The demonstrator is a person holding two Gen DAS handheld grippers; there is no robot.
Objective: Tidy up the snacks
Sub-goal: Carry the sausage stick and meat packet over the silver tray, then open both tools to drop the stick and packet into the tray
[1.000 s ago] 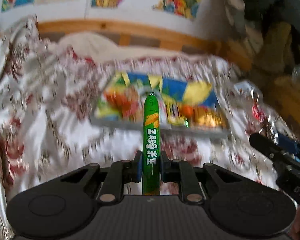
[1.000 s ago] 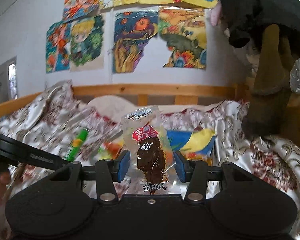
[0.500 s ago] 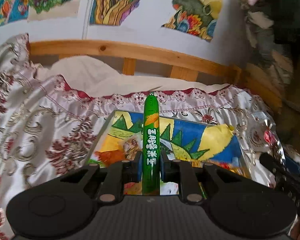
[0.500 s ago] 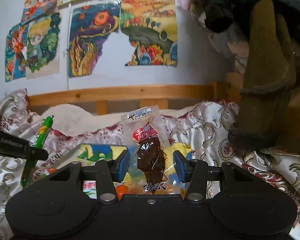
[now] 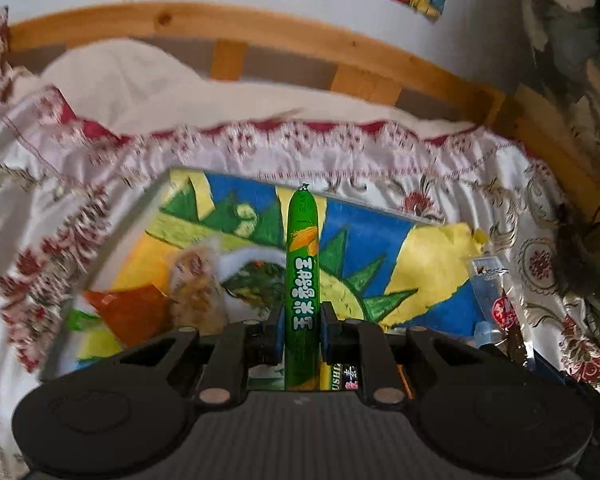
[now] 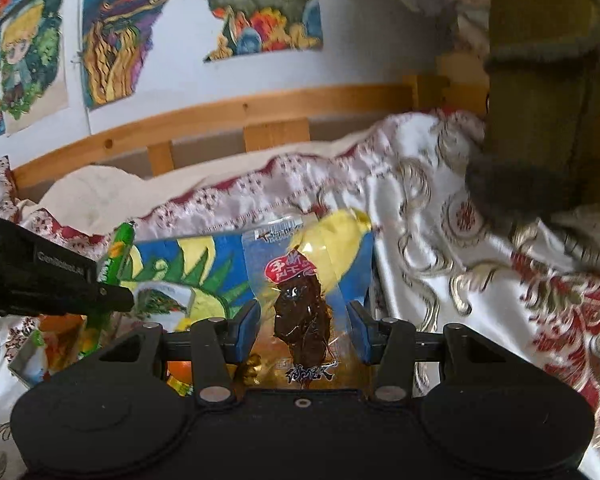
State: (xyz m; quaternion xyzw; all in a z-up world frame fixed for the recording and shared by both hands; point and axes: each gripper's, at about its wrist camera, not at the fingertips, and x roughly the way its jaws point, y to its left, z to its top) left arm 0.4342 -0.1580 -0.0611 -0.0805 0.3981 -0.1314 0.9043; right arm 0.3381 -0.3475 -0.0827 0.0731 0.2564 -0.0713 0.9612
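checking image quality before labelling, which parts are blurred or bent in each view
Left wrist view: green sausage stick sharp, bedspread streaked by motion blur, wooden rail bowed by the fisheye. Right wrist view: clear snack pouch crisp with small glints, bedspread at right smeared.

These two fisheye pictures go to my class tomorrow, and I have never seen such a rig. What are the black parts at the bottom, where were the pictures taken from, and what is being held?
No robot here: a person holds a two-finger gripper in each hand, with a camera on each looking forward along its fingers. The left gripper is shut on a green sausage stick. The right gripper holds a clear packet of dark dried snack. Both hang above a colourful box with snacks inside, lying on a patterned bedspread.
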